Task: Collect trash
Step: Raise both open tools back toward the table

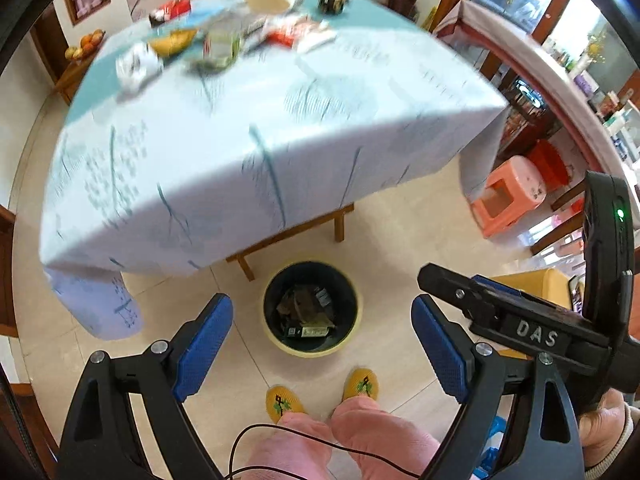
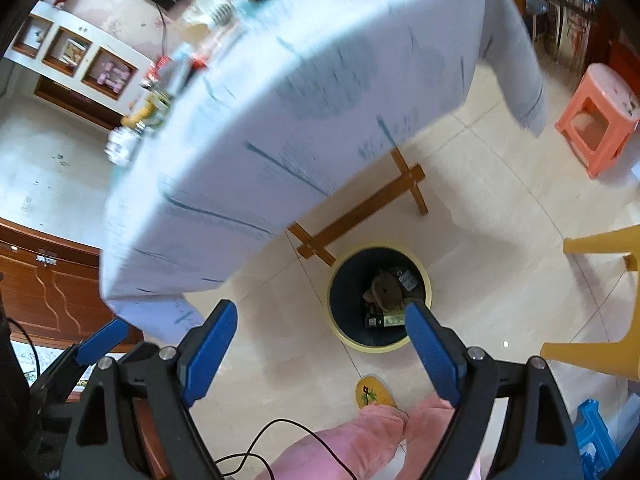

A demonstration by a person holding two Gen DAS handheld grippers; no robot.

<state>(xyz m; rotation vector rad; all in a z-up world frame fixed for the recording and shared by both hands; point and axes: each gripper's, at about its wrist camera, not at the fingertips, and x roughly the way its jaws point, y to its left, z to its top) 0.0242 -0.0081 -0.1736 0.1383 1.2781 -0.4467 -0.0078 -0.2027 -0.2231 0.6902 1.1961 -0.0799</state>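
- Tiled floor [image 1: 400,248], pale beige, in a domestic room; wooden cabinets along the walls.
- Table [image 1: 280,120], draped in a light blue patterned cloth, standing behind the bin; wooden legs visible beneath the cloth edge.
- Trash bin [image 1: 313,307], round, dark inside with a pale yellow rim, on the floor just in front of the table's near edge; landmark for all entries below.
- Inside the bin: brown crumpled scrap and small printed packets [image 2: 385,300], lying at the bottom.
- On the tabletop, well beyond the bin: scattered litter [image 1: 216,46], blurred, including a white crumpled piece, a yellow wrapper and red packaging; a cream bowl [image 1: 267,0] further back.
- Left gripper [image 1: 322,350], above and nearer than the bin, blue-padded fingers [image 1: 206,344] spread wide, nothing between them.
- Right gripper [image 2: 320,354], above the bin and slightly to its left in its own view, blue fingers [image 2: 434,354] likewise spread wide and empty.
- Yellow slippers [image 1: 362,386] and pink trouser legs [image 1: 348,436], on the near side of the bin.
- Pink plastic stool [image 2: 598,118], well to the right of the bin, beyond it.
- Yellow stool [image 2: 600,300], right of the bin, nearer.
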